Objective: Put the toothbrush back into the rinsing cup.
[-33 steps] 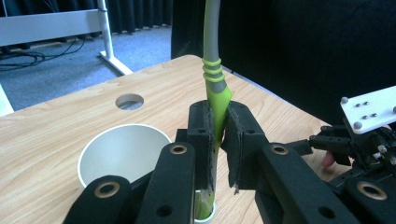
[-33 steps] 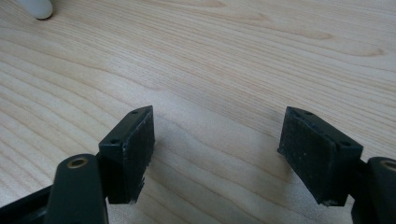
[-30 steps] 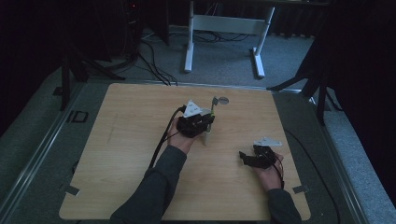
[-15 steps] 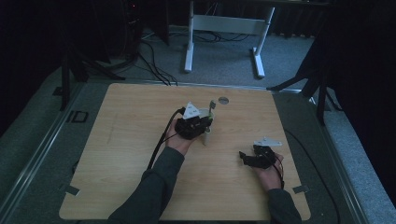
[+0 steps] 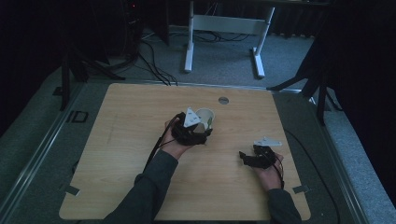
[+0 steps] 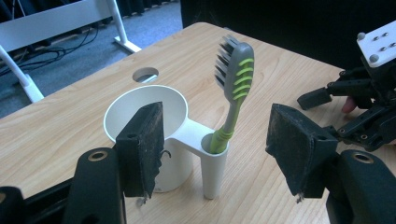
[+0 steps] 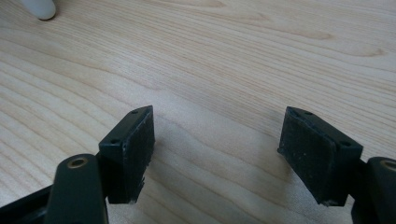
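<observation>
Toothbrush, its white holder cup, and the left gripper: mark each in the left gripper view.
toothbrush (image 6: pixel 235 74), left gripper view, on the grey-green head.
holder cup (image 6: pixel 122 116), left gripper view, on the inner wall.
left gripper (image 6: pixel 217 140), left gripper view, midway between its open jaws.

The right gripper (image 7: pixel 215 154) is seen with its jaws held wide apart, nothing between them. Bare wooden table (image 7: pixel 243 60) is seen beyond. A white rounded object (image 7: pixel 41 8) is cut off at the top left corner.
</observation>
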The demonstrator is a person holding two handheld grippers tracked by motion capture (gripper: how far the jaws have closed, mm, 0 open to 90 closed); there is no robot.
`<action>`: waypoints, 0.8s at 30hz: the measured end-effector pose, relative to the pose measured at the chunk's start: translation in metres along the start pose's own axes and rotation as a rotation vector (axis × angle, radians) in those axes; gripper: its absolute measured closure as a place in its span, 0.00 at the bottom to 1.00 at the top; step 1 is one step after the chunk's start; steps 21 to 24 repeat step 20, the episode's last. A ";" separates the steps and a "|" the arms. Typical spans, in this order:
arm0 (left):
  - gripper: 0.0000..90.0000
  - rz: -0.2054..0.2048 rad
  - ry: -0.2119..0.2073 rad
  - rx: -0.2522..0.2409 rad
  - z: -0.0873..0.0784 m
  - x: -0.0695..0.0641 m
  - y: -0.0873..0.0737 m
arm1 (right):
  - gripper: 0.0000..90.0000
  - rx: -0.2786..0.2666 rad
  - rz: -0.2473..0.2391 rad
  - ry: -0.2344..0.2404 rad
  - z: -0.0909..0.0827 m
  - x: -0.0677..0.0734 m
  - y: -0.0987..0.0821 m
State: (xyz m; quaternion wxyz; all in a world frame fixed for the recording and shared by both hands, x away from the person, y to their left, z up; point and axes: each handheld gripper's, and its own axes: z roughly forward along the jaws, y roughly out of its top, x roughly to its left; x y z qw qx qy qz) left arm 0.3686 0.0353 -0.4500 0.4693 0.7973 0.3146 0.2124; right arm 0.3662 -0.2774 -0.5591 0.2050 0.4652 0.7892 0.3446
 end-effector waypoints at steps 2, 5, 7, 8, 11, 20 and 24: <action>0.41 -0.008 0.003 -0.001 -0.002 0.002 -0.001 | 0.29 0.000 0.000 0.000 0.000 0.000 0.000; 0.40 -0.019 0.001 -0.001 -0.005 0.004 -0.004 | 0.29 0.001 0.000 0.000 0.000 0.000 0.000; 0.40 -0.026 0.002 -0.001 -0.009 0.005 -0.006 | 0.29 0.001 -0.001 0.000 0.000 0.000 0.000; 0.40 -0.027 0.003 0.000 -0.010 0.006 -0.007 | 0.29 0.001 0.000 0.000 0.000 0.000 0.000; 0.39 -0.042 0.010 -0.002 -0.016 0.009 -0.011 | 0.29 0.001 0.000 0.000 0.000 0.000 0.000; 0.39 -0.095 0.065 0.035 -0.034 0.025 -0.037 | 0.29 0.000 0.001 0.000 0.000 0.000 0.000; 0.39 -0.095 0.065 0.035 -0.034 0.025 -0.037 | 0.29 0.000 0.001 0.000 0.000 0.000 0.000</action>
